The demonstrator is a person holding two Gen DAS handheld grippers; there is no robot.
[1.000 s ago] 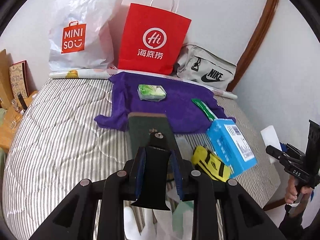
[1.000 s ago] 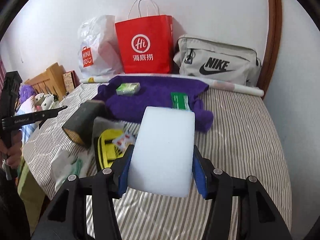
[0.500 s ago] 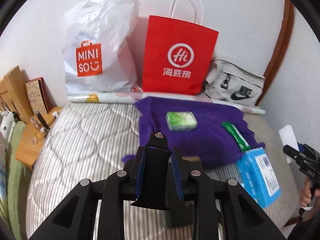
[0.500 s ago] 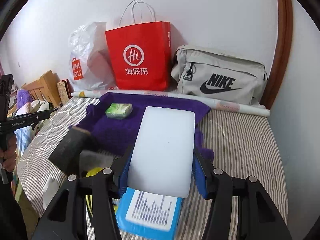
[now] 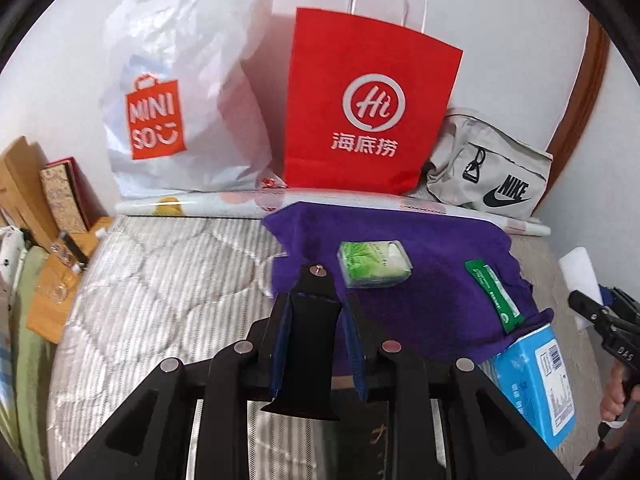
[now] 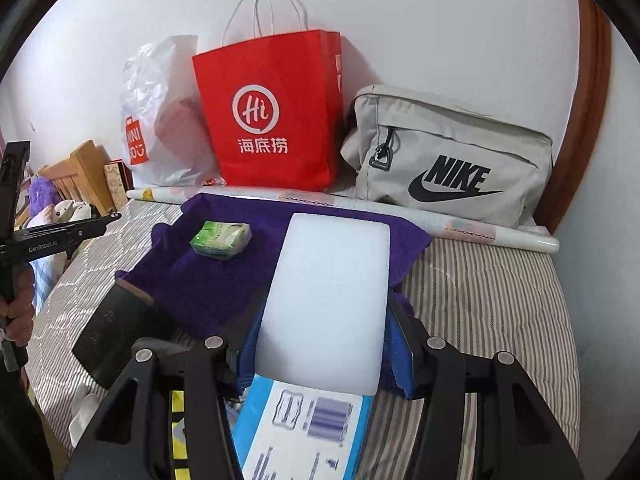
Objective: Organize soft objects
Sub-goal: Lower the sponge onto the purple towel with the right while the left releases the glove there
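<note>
My right tongs (image 6: 326, 354) are closed on a white sponge (image 6: 330, 300), held flat over the near edge of the purple towel (image 5: 420, 280), I judge so that it can be set beside the tissue pack (image 5: 374, 264) lying mid-towel. My left tongs (image 5: 316, 344) are clamped on a dark flat object (image 6: 116, 328), poised just short of the towel's near-left edge on the bed (image 5: 168, 280), probably bound for the same pile.

left tongs (image 5: 316, 344): clamped on dark sponge (image 5: 308, 340) | right tongs (image 6: 326, 344): clamped on white sponge (image 6: 328, 300)
</note>
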